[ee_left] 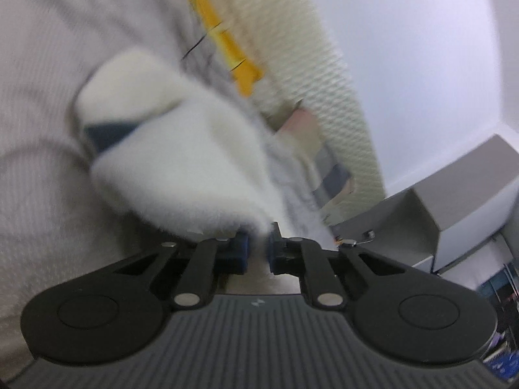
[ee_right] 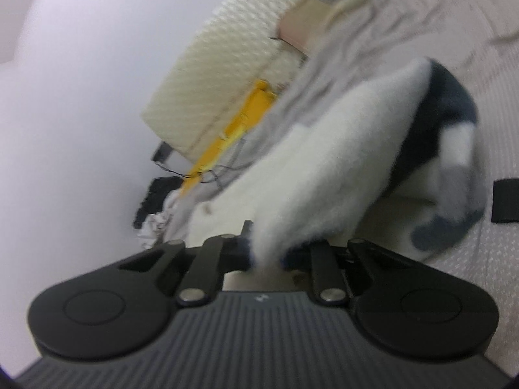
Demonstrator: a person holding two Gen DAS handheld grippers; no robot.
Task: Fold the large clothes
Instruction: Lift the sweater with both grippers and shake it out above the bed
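Lift step: your left gripper (ee_left: 258,253) and right gripper (ee_right: 267,253) each clamp the fleece garment (ee_right: 324,149); next, carry toward 12 o'clock.

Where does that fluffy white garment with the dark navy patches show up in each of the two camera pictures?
Left wrist view: the fluffy white garment fills the centre-left, running down into the left gripper.
Right wrist view: it spreads centre-right, pinched in the right gripper.
Shared landmark: the yellow strip beside it.
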